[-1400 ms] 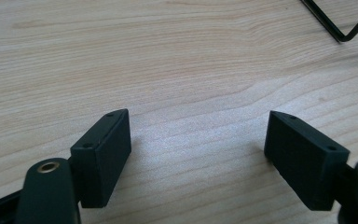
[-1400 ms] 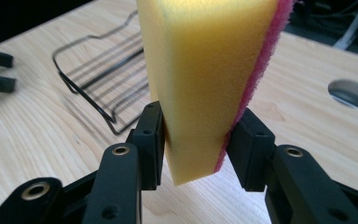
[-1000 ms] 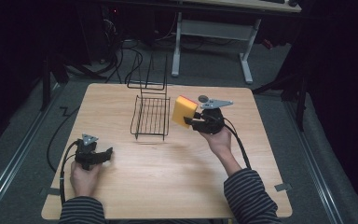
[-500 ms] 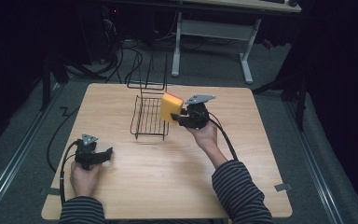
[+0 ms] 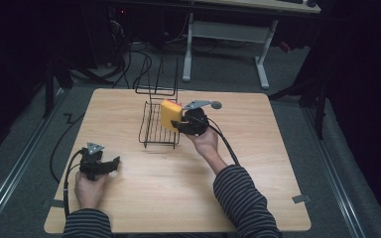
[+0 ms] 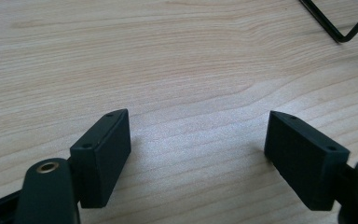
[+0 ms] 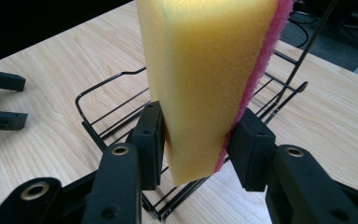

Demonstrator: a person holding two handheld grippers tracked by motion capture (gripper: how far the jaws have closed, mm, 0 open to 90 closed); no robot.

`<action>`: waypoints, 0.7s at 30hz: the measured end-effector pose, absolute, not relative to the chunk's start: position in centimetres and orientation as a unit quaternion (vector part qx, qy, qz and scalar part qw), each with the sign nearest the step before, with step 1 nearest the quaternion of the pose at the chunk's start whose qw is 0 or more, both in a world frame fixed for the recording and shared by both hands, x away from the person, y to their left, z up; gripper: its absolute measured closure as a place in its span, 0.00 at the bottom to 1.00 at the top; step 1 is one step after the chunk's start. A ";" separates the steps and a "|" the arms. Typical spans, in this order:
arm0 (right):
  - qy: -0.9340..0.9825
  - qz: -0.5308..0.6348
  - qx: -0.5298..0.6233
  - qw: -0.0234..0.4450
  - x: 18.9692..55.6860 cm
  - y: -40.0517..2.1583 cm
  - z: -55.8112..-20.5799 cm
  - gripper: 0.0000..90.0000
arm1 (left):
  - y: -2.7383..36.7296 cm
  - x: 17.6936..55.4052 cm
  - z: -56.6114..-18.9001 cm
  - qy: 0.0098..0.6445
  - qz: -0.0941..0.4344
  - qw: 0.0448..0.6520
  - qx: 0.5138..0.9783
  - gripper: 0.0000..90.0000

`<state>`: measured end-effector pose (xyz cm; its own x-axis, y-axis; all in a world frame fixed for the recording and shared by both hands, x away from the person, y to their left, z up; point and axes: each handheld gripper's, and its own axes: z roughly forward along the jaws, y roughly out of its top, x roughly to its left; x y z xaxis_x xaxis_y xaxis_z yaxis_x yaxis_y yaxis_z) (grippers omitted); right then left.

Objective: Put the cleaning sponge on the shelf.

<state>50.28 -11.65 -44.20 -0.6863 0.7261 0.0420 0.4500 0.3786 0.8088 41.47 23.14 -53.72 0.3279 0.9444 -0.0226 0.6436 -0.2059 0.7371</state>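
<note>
A yellow sponge point(image 5: 169, 114) with a pink scouring face point(image 7: 265, 56) stands on edge between the jaws of my right gripper point(image 5: 179, 124), which is shut on it. The sponge hangs over the right side of a black wire rack point(image 5: 155, 133) in the middle of the wooden table. In the right gripper view the sponge point(image 7: 205, 70) is squeezed near its lower end, with the rack's wires point(image 7: 98, 93) just below and behind it. My left gripper point(image 5: 110, 164) rests on the table at the front left, open, with bare wood between its jaws point(image 6: 198, 123).
The rack has a tall upright back point(image 5: 156, 82) at its far end. One corner of the rack point(image 6: 340, 28) lies ahead of the left gripper. Bare wood of the table point(image 5: 278, 163) stretches to the right and front. Cables and a desk frame point(image 5: 228, 34) are on the floor beyond.
My right hand has carried the sponge leftward and slightly down, from beside the rack to over its right side. The left hand has stayed put.
</note>
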 end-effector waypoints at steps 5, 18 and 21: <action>0.814 0.420 0.368 0.160 50.7 -10.8 -44.9 0.66 | 23.1 41.5 -53.7 0.534 0.225 0.334 0.744 0.26; 0.818 0.406 0.375 0.159 51.9 -9.3 -46.2 0.66 | 23.1 41.5 -53.7 0.532 0.225 0.333 0.745 0.26; 0.822 0.400 0.372 0.162 52.1 -9.1 -46.4 0.66 | 23.1 41.5 -53.7 0.532 0.225 0.334 0.745 0.26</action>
